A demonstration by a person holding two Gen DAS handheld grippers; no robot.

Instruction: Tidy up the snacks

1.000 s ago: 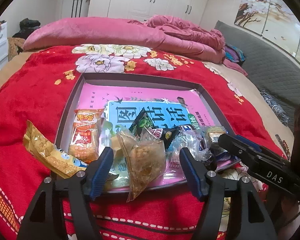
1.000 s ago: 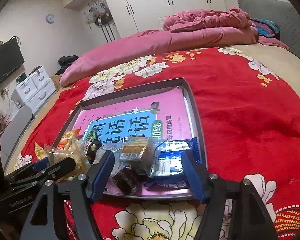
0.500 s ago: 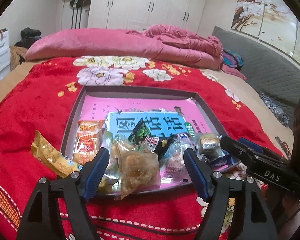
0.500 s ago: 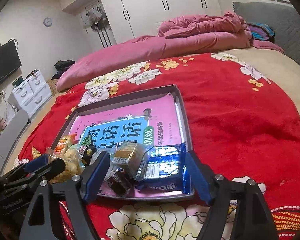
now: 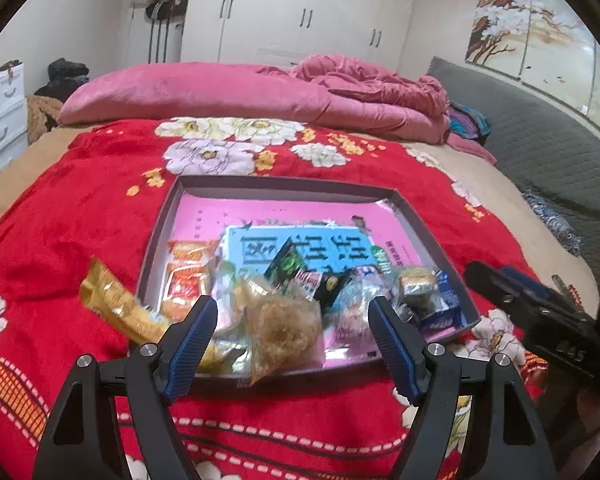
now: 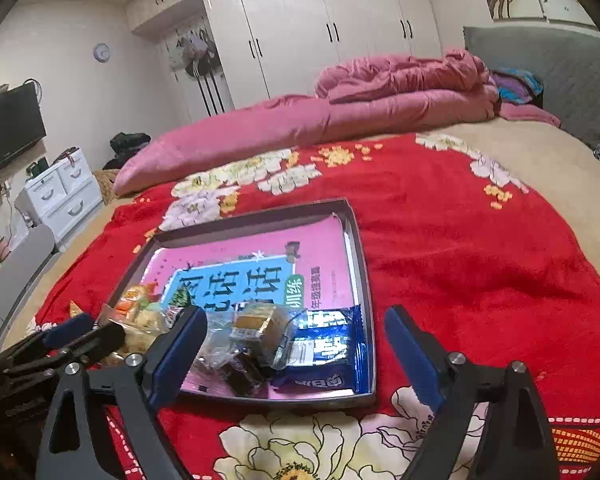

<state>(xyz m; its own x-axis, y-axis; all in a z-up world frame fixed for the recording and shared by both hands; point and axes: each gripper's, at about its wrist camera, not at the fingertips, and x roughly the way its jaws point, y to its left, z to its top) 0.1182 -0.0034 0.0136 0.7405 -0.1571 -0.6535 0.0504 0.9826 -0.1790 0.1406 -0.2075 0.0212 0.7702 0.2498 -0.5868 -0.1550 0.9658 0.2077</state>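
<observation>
A dark tray (image 5: 284, 184) lies on the red blanket with a pink and blue book (image 5: 300, 244) in it. Snacks crowd its near end: an orange packet (image 5: 186, 276), a clear bag of brown floss (image 5: 280, 328), a green-black packet (image 5: 300, 276), a gold cube (image 6: 260, 326) and a blue packet (image 6: 324, 348). A golden packet (image 5: 116, 308) lies on the blanket, left of the tray. My left gripper (image 5: 291, 304) hovers open before the clear bag without touching it. My right gripper (image 6: 296, 314) is opening near the tray's right corner, its pads pressing nothing.
The red flowered blanket (image 6: 460, 260) covers the bed, with a pink duvet (image 5: 260, 92) heaped at the far end. White drawers (image 6: 60, 196) and a television (image 6: 8, 128) stand on the left. A grey padded panel (image 5: 540, 148) runs along the right.
Both grippers have drawn back and up from the tray's near edge. The right jaws have spread much wider, the left ones a little. The clear bag now rests on the tray's near rim.
</observation>
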